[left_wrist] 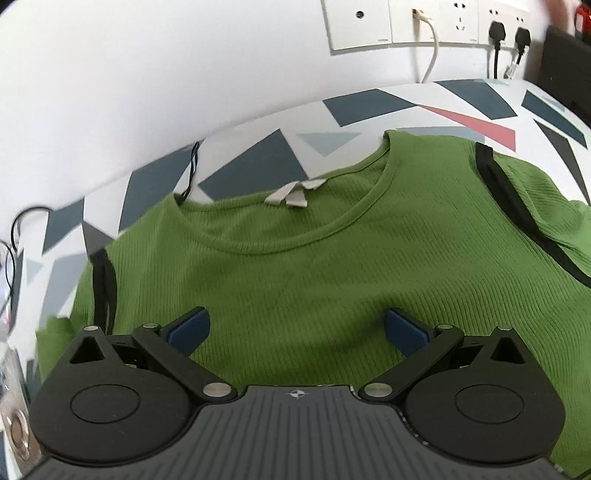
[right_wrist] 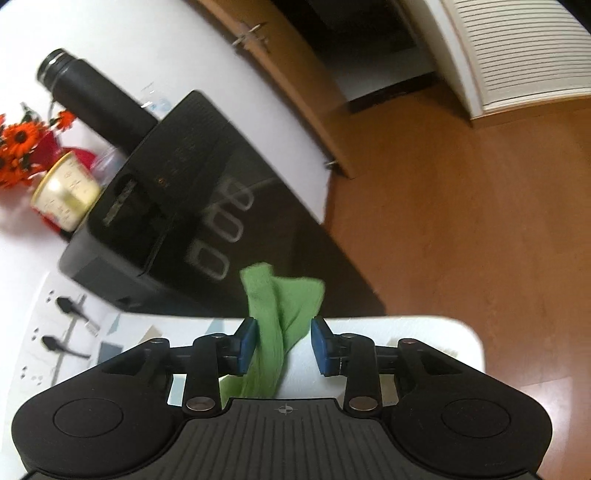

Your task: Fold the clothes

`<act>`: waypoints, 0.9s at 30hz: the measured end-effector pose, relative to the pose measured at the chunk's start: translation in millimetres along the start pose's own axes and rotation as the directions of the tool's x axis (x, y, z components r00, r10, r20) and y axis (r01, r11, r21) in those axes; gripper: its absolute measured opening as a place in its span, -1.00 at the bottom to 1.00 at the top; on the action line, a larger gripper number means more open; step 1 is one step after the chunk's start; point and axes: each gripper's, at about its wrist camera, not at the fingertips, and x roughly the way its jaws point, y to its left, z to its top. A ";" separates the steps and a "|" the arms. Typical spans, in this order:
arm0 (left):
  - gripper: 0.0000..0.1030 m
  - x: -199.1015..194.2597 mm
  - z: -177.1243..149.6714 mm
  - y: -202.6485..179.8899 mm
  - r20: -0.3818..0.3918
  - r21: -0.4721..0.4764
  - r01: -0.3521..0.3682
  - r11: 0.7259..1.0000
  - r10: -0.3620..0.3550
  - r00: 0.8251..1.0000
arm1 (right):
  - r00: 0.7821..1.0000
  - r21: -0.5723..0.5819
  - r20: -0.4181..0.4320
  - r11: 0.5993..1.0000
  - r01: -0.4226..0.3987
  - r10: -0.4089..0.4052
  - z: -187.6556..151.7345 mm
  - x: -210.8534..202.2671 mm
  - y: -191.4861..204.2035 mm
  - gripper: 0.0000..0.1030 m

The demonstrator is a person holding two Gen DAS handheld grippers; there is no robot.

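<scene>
A green ribbed shirt (left_wrist: 295,266) lies flat on the patterned table, neckline and grey label (left_wrist: 291,194) toward the wall, with black trim (left_wrist: 517,206) at the shoulders. My left gripper (left_wrist: 297,330) hovers low over the chest of the shirt, open wide, nothing between its blue pads (left_wrist: 190,330). In the right wrist view a bunched green sleeve end (right_wrist: 280,317) runs up between the fingers of my right gripper (right_wrist: 282,345). The jaws stand apart; the cloth touches the left pad (right_wrist: 246,345) and a gap shows at the right pad.
White tabletop with blue, grey and red triangles (left_wrist: 255,162). Wall sockets with plugs and cables (left_wrist: 495,33) sit behind. At the right are a black box (right_wrist: 177,192), a black bottle (right_wrist: 92,96), a cup (right_wrist: 66,192), orange flowers (right_wrist: 22,144) and the table corner (right_wrist: 461,343) above a wooden floor.
</scene>
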 end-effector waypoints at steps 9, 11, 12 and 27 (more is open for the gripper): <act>1.00 3.8 -1.9 0.3 0.007 -0.071 -0.001 0.998 0.001 1.000 | 0.977 0.151 0.125 0.977 0.153 -0.172 7.8 -37.5 -10.1 -0.84; 1.00 4.0 -2.1 0.8 0.006 -0.078 0.002 0.997 -0.001 1.000 | 0.964 0.113 0.189 0.979 0.169 -0.188 8.7 -45.0 2.3 -0.64; 1.00 4.1 -2.2 1.0 0.006 -0.081 0.003 0.997 -0.002 1.000 | 0.959 0.094 0.217 0.981 0.168 -0.185 9.1 -47.8 9.6 -0.54; 1.00 2.7 -5.3 0.7 0.025 -0.077 0.000 0.997 0.002 1.000 | 0.916 -0.795 -0.395 0.472 -0.380 0.072 -123.0 36.1 168.8 -0.17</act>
